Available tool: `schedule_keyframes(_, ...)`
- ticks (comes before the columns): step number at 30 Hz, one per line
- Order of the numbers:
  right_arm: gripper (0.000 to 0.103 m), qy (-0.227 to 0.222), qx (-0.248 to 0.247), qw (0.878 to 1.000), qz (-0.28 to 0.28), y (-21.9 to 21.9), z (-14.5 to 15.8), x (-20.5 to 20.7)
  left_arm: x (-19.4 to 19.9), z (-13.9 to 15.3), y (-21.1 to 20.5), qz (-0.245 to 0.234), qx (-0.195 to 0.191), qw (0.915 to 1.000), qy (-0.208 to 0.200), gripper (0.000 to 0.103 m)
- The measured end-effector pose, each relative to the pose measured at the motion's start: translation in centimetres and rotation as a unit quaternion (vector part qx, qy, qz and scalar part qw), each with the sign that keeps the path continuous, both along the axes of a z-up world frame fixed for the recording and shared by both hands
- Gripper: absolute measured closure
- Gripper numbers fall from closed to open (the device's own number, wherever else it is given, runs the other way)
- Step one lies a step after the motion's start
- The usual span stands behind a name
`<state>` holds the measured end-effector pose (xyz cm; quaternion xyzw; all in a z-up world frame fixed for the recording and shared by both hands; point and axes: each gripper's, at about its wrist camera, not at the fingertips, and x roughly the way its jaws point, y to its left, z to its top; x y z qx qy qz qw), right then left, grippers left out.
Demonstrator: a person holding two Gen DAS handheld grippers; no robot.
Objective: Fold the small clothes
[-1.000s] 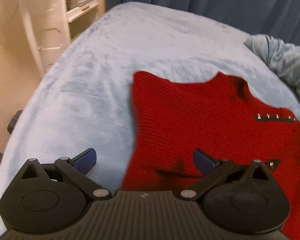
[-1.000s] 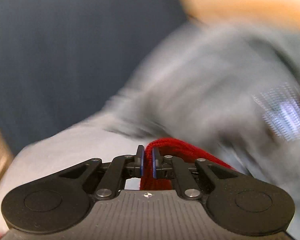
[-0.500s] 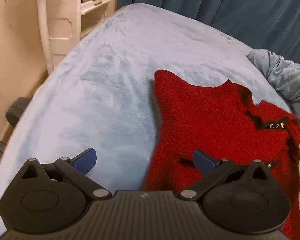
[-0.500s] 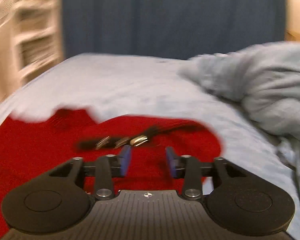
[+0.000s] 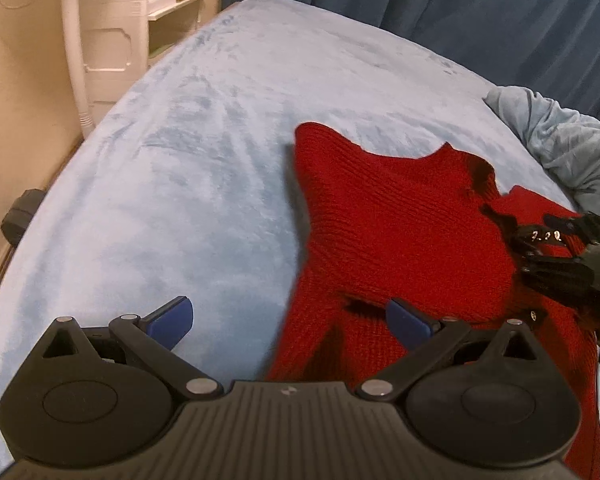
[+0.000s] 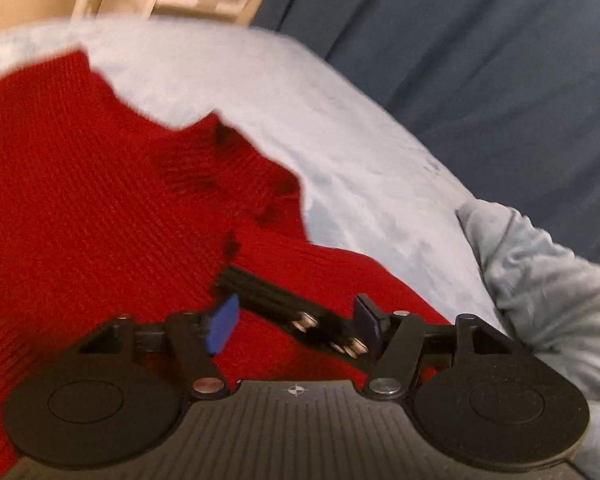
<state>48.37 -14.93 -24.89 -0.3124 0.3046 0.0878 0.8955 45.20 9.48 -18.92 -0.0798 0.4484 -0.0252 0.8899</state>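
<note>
Jaws opening over red sweater [image 6: 79, 208] on bed [image 6: 340, 152]

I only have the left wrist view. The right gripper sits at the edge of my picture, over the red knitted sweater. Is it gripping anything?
Observer: No. In the right wrist view the right gripper is opening, and its blue fingers stand apart over the red knitted sweater.
Operator: Is anything between them?
Observer: Yes. A black fabric strap with silver snaps lies slanted across the gap, unclamped, with its snap end nearest the right-hand finger.
</note>
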Motion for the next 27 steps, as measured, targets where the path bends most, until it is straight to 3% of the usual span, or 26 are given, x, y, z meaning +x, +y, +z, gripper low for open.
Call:
schedule_keyframes(1,0.076,-0.004,0.010,1.000,0.008,0.0,0.3,0.3,-0.1,0.2,0.4,0.004,-0.002,1.0000,0.001,0.000)
schedule_keyframes(2,0.096,-0.008,0.021,1.000,0.003,-0.2,1.0,0.3,-0.3,0.5,0.7,0.007,-0.003,1.0000,0.000,0.000)
schedule_keyframes(4,0.096,-0.054,0.090,0.994,-0.025,-2.4,4.5,-0.7,-0.6,1.3,1.4,0.009,0.000,0.9999,-0.005,0.000)
schedule_keyframes(8,0.096,-0.117,0.203,0.971,-0.042,-10.6,14.1,-5.1,-1.1,3.3,2.2,0.017,0.004,0.9997,-0.018,0.000)
schedule_keyframes(13,0.096,-0.195,0.255,0.947,-0.017,-21.3,24.9,-11.6,-1.6,6.1,1.2,0.019,-0.016,0.9991,-0.035,0.000)
schedule_keyframes(17,0.096,-0.219,0.259,0.941,0.001,-26.3,29.8,-13.2,-1.6,8.2,-0.4,0.006,-0.033,0.9981,-0.052,0.000)
schedule_keyframes(21,0.096,-0.189,0.241,0.950,0.063,-24.7,31.0,-12.3,-1.0,9.1,-1.5,-0.001,-0.046,0.9971,-0.060,0.000)
schedule_keyframes(24,0.096,-0.152,0.228,0.952,0.136,-19.1,29.7,-9.3,-0.9,9.0,-1.3,-0.004,-0.048,0.9970,-0.060,0.000)
schedule_keyframes(27,0.096,-0.099,0.229,0.942,0.224,-11.2,27.6,-5.4,-0.8,8.6,-0.8,-0.003,-0.036,0.9979,-0.055,0.000)
